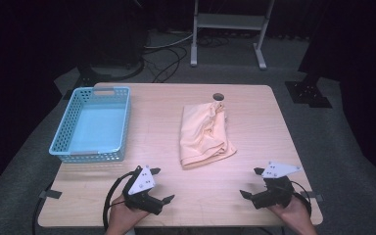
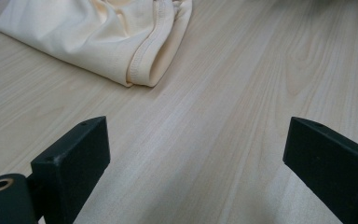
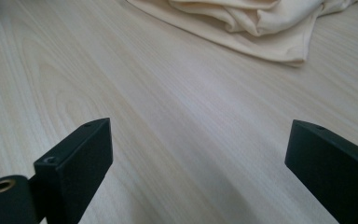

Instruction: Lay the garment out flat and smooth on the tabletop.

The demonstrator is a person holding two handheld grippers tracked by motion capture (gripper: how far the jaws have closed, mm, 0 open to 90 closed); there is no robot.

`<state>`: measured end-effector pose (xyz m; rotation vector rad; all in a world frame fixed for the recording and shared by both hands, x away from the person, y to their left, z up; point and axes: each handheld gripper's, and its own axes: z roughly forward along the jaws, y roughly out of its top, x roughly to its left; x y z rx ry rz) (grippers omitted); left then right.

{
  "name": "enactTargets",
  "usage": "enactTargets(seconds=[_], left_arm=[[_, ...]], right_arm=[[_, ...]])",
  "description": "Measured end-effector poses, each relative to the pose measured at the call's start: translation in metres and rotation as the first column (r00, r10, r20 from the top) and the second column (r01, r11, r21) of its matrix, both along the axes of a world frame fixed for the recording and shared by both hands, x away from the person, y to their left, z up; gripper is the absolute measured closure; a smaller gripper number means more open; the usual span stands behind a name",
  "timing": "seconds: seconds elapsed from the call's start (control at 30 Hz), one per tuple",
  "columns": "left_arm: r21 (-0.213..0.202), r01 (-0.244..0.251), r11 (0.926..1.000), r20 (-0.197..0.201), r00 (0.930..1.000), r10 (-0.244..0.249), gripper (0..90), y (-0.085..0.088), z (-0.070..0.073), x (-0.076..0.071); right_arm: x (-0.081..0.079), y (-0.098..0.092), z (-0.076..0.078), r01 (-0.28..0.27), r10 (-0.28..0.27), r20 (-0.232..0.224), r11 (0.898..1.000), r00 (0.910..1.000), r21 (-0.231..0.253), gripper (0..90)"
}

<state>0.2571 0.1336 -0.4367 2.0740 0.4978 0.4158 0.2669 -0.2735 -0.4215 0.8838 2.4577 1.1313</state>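
On the pale wood table (image 1: 166, 122), the high view runs from a blue basket (image 1: 63, 147) at the left. It sits toward ten o'clock of the tabletop, its perforated walls upright, its long side running away from the person, and nothing visible inside it.

Below it, at about seven o'clock, the left gripper (image 1: 161, 185) is held in the left hand (image 1: 122, 218) near the table's front edge. Its jaws stand wide apart, released, with only bare wood between them. A grey plate (image 1: 142, 180) rides on top, and a black cable (image 1: 110, 193) loops back from it. In the left gripper view the two black jaws rise at the lower corners, and the cloth (image 2: 107, 37) lies ahead at eleven o'clock, well clear of the jaws, its stitched hem folded toward the camera.

At the centre of the table, slightly toward one o'clock, the cloth (image 1: 204, 134) is a crumpled pale yellow heap, longer front to back. Just beyond its far end, at twelve o'clock, a round hole (image 1: 218, 96) is cut in the tabletop.

At five o'clock the right gripper (image 1: 252, 183) is held in the right hand (image 1: 293, 215), its jaws also spread and gripping nothing. In the right gripper view the cloth (image 3: 242, 23) lies ahead at one o'clock, apart from the jaws.
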Motion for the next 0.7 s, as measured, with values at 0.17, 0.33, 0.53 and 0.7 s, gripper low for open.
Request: enactTargets(seconds=[0.17, 0.33, 0.53, 0.7], left_arm=[[-0.002, 0.000, 1.0000, -0.003, 1.0000, 0.000, 6.8, 0.000, 0.000, 0.000], [-0.005, 0.003, 1.0000, -0.007, 1.0000, -0.003, 6.7, 0.001, 0.000, 0.001], [-0.008, 0.000, 1.0000, -0.004, 1.0000, 0.000, 6.7, 0.001, 0.000, 0.001], [-0.007, -0.001, 1.0000, -0.003, 1.0000, 0.001, 6.8, 0.001, 0.000, 0.000]], right_arm=[[0.020, 0.011, 0.007, -0.031, 0.031, -0.018, 0.999, 0.9994, -0.018, 6.9], [0.051, 0.025, 0.013, -0.046, 0.045, -0.033, 0.998, 0.9985, -0.051, 6.9], [0.095, 0.046, 0.018, -0.040, 0.037, -0.047, 0.997, 0.9982, -0.064, 7.0], [0.123, 0.065, 0.021, -0.043, 0.040, -0.060, 0.997, 0.9974, -0.060, 7.0]])
